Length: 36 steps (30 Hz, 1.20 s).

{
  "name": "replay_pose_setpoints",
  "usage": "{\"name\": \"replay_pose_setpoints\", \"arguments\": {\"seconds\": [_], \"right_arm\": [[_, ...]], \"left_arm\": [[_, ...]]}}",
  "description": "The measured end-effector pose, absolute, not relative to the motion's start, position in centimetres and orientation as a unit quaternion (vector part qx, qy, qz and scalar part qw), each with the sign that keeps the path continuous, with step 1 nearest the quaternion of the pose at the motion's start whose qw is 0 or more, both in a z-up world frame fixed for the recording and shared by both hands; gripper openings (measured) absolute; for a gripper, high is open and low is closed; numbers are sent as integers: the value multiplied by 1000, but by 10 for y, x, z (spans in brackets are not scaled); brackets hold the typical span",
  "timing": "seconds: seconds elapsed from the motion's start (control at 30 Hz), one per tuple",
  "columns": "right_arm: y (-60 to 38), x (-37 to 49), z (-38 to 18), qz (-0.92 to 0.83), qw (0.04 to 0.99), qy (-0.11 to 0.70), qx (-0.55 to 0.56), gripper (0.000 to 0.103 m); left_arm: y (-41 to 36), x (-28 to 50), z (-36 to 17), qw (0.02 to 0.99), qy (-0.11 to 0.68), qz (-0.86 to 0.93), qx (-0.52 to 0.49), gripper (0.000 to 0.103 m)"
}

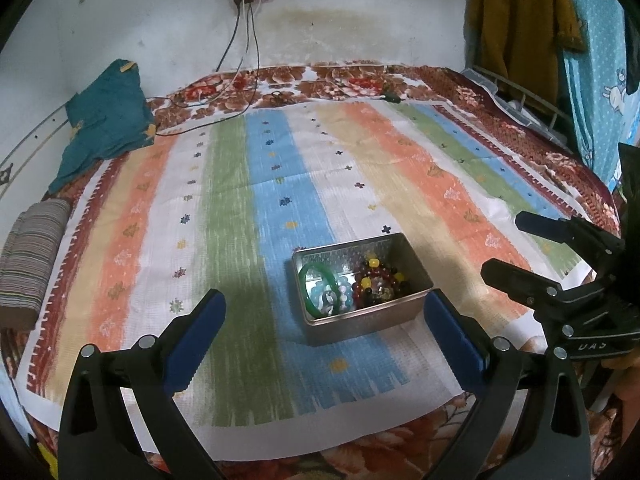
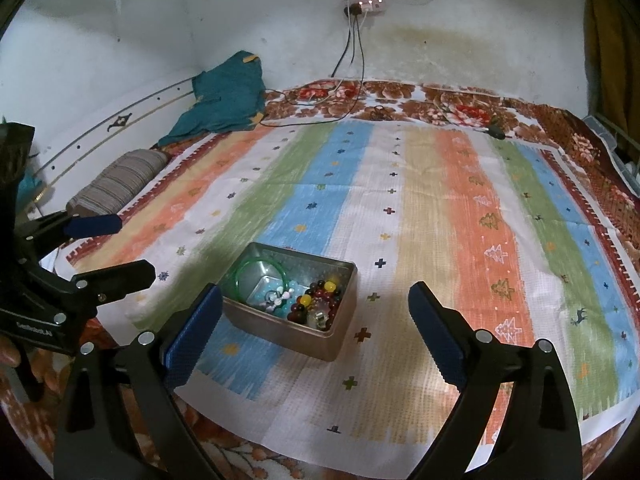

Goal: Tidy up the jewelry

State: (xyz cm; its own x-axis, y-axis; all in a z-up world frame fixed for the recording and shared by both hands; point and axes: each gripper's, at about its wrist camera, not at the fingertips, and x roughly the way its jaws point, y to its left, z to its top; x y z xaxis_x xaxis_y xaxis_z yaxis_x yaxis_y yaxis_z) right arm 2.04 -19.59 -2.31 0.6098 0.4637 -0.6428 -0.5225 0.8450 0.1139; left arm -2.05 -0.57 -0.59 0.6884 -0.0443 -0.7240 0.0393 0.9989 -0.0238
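Note:
An open metal tin sits on the striped cloth. Inside lie a green bangle, pale blue beads and dark red and yellow bead bracelets. My left gripper is open and empty, just in front of the tin; it also shows at the left of the right wrist view. My right gripper is open and empty, hovering over the tin's near right side; it also shows at the right of the left wrist view.
The striped cloth covers a floral blanket on a bed against a white wall. A teal garment and a striped roll lie at the left. Cables run from a wall socket.

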Motion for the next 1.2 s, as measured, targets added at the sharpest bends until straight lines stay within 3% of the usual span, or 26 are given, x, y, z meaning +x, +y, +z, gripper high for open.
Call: {"name": "replay_pose_setpoints", "arguments": {"seconds": [1.2], "right_arm": [[-200,20,-22,280,894,347,-42,95]], "left_arm": [[-7,-27,-2,924,382,-21,1,97]]}}
